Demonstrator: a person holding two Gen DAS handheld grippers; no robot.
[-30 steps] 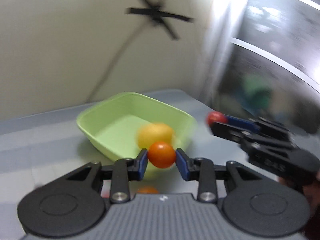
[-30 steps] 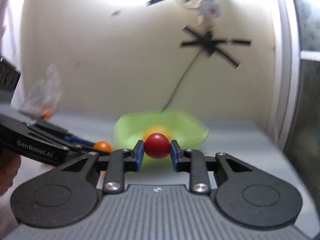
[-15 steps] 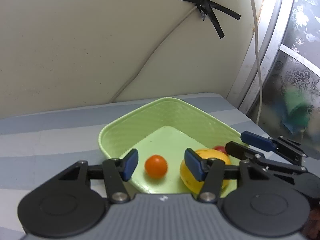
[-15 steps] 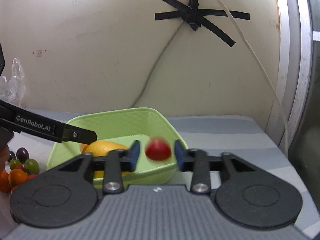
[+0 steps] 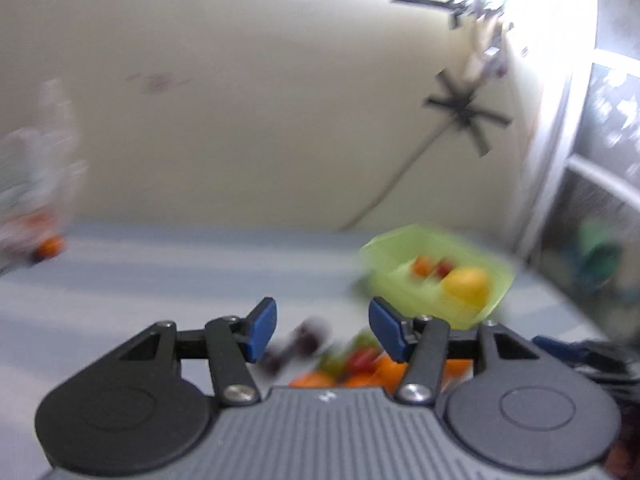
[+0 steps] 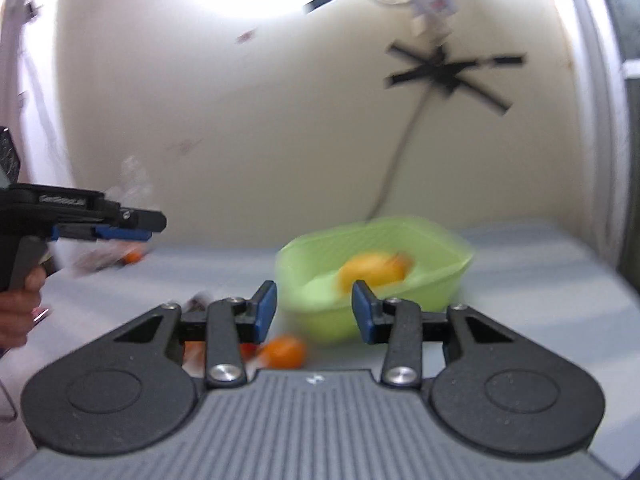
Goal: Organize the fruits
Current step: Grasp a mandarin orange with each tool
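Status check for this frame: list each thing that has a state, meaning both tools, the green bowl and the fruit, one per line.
Left tool: open, nothing between its pads.
Right tool: open, holding nothing.
Green bowl: upright on the table, holding fruit.
Yellow fruit: lying in the bowl.
Small orange and red fruits: in the bowl beside the yellow one, blurred.
Loose fruit pile: on the table outside the bowl, not yet sorted.

bowl [image 5: 392, 256] ahead-right of left fingers [image 5: 262, 330] | mango [image 5: 468, 286] in bowl | fruit pile [image 5: 352, 364] just below fingertips | table [image 5: 180, 272] under all
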